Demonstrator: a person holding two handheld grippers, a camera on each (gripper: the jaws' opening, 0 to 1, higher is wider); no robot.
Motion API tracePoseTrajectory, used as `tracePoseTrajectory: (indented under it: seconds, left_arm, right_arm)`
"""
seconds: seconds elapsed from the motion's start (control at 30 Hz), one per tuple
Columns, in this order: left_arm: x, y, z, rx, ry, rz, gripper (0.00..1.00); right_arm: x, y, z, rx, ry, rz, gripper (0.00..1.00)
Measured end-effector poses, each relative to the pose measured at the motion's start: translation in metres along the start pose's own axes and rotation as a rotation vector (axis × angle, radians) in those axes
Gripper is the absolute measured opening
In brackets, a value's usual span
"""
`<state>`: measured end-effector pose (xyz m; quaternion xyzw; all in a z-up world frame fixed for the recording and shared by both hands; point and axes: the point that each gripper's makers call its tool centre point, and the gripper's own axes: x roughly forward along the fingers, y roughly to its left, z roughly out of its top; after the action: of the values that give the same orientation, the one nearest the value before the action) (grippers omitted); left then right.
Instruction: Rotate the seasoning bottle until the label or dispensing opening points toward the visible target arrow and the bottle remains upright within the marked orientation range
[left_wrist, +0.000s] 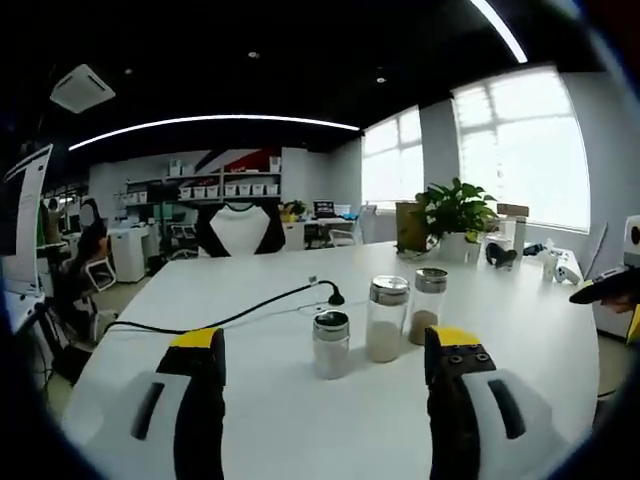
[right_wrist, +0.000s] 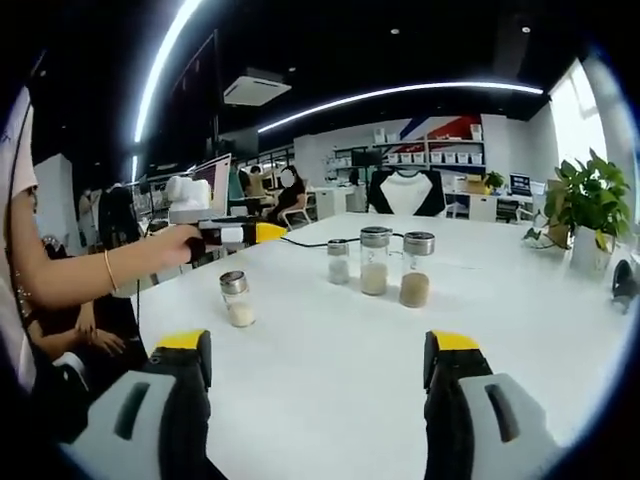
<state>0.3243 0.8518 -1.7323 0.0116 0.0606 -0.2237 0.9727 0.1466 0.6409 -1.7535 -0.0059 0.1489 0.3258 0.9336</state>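
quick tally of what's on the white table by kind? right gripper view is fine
Seasoning bottles: 4
Potted plants: 1
Black cables: 1
Total: 6
A dark item at the table's right edge is too cut off to name.

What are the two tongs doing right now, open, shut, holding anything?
Left tongs: open, empty, short of the three seasoning bottles.
Right tongs: open, empty, above the white table.
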Motion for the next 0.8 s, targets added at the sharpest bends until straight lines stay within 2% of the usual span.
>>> tracePoseTrajectory:
  seconds: [0.13,0.2,0.3,0.53,0.8]
  left_arm:
    - [0.021,-0.003,-0.001,0.004,0.007,-0.028,0.86]
    - [0.028,-0.003,0.004,0.023,-0.015,-0.01,0.82]
    - [0.046,-0.004,0.005,0.003,-0.017,-0.011,0.81]
    - [0.079,0.001,-0.009,-0.02,0.025,-0.005,0.8]
    - [0.105,0.001,-0.027,0.003,0.085,0.0,0.72]
  right_arm:
    - [0.004,-0.005,-0.002,0.0,0.007,-0.004,0.88]
    - [0.006,-0.007,-0.003,0.007,0.007,-0.006,0.88]
    - [0.009,-0.009,-0.003,0.028,0.0,-0.004,0.88]
    - [0.013,-0.017,-0.004,0.037,0.005,-0.008,0.88]
    - [0.014,-0.026,-0.005,0.039,0.014,-0.018,0.87]
